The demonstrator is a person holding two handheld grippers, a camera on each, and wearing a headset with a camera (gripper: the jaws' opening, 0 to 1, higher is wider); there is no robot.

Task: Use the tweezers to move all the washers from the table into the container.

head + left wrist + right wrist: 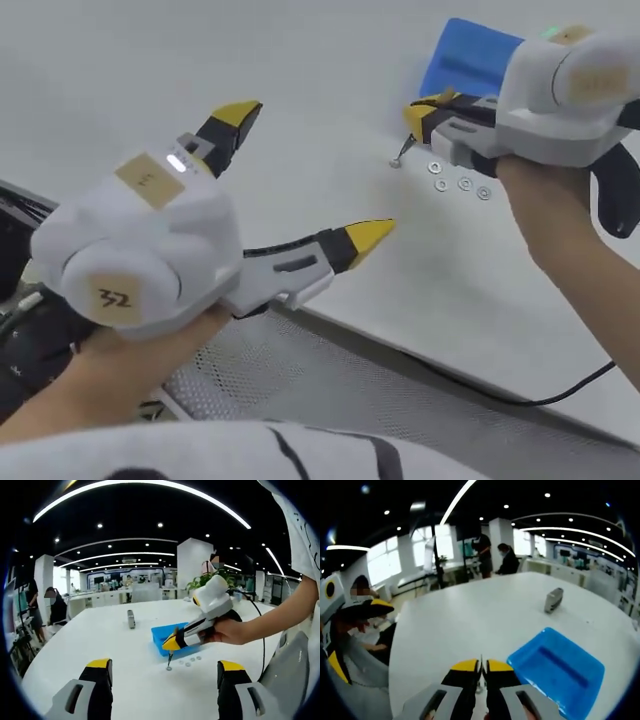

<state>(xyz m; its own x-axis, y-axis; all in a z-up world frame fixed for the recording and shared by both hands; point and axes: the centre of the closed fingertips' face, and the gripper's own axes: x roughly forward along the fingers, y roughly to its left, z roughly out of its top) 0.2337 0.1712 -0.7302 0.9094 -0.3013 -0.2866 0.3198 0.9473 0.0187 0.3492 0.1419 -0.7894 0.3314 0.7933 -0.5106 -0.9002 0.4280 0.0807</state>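
While the right gripper (422,115) pinched the tweezers (403,150) tip-down at the washers (452,182) beneath it, the container (470,60) lay just ahead to its right, far from the spread left gripper (308,171)

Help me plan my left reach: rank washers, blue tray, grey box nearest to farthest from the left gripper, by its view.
1. Washers, nearest, just right of centre.
2. Blue tray, behind them.
3. Grey box, farthest, back left.
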